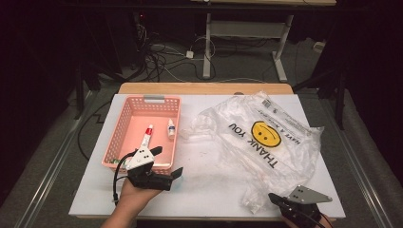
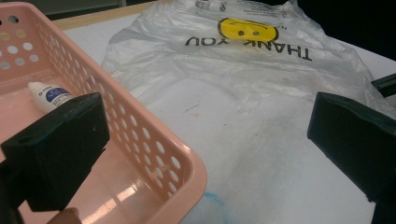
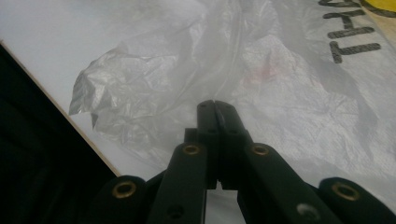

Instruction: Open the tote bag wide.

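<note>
A pink perforated basket point(image 1: 124, 124) stands at the table's left and holds a red-and-white tube point(image 1: 147, 137) and a small white bottle point(image 1: 170, 129). My left gripper point(image 1: 167, 161) is open at the basket's near right corner. In the left gripper view point(image 2: 208, 121) one jaw hangs inside the basket wall point(image 2: 140, 140) near the bottle point(image 2: 49, 95), and the other hangs over the table. A clear "THANK YOU" smiley plastic bag point(image 1: 266, 137) lies spread at the right. My right gripper point(image 1: 272, 196) sits at the bag's near corner. Its jaws point(image 3: 215, 105) are shut, with a fold of bag film point(image 3: 303, 84) running up to the tips.
The white table top point(image 1: 209, 190) has a wooden strip along its far edge point(image 1: 204, 88). Its front edge runs just beside my right gripper. A faint blue smear point(image 2: 210, 198) marks the surface by the basket's corner. Cables and desk legs point(image 1: 207, 47) lie on the floor beyond.
</note>
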Motion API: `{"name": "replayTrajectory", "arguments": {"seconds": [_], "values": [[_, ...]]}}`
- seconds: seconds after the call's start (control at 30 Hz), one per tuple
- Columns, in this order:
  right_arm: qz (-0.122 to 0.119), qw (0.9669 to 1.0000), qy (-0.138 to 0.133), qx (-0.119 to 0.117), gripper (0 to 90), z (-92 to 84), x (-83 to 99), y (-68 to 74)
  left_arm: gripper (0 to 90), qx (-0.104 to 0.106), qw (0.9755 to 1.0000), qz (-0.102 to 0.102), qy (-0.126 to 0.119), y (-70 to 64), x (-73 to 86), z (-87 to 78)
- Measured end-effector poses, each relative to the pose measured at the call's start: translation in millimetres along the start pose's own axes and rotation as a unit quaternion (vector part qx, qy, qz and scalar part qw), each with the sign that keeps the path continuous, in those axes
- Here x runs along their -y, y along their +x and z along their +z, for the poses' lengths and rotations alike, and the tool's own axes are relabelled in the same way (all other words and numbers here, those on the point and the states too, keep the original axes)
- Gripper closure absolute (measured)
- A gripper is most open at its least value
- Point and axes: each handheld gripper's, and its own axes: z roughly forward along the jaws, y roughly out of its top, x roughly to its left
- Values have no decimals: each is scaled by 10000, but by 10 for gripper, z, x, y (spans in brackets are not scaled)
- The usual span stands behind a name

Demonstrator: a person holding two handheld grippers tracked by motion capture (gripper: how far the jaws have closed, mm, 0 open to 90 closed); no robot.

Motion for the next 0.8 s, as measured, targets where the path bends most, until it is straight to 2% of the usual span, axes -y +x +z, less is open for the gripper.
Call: {"name": "replayTrajectory", "arguments": {"seconds": [0.2,0.3,0.43,0.57,0.7,0.8], "values": [[-71,9997,-33,-221,900,121,-78,72,0,-32,10000,-19,-37,5,1,-19],[-120,9996,-21,-240,893,144,-95,100,0,-49,10000,-32,-51,12,7,-33],[-32,9995,-189,-261,779,83,-104,72,0,-122,9999,-60,-37,30,20,-56],[199,9983,-496,-229,661,-26,-119,-14,0,-192,9998,-87,-9,46,35,-78],[407,9962,-763,-71,536,-103,-157,-107,0,-264,9996,-125,-6,63,53,-94],[440,9945,-947,55,425,-137,-206,-169,0,-315,9994,-114,-4,75,62,-103]]}}
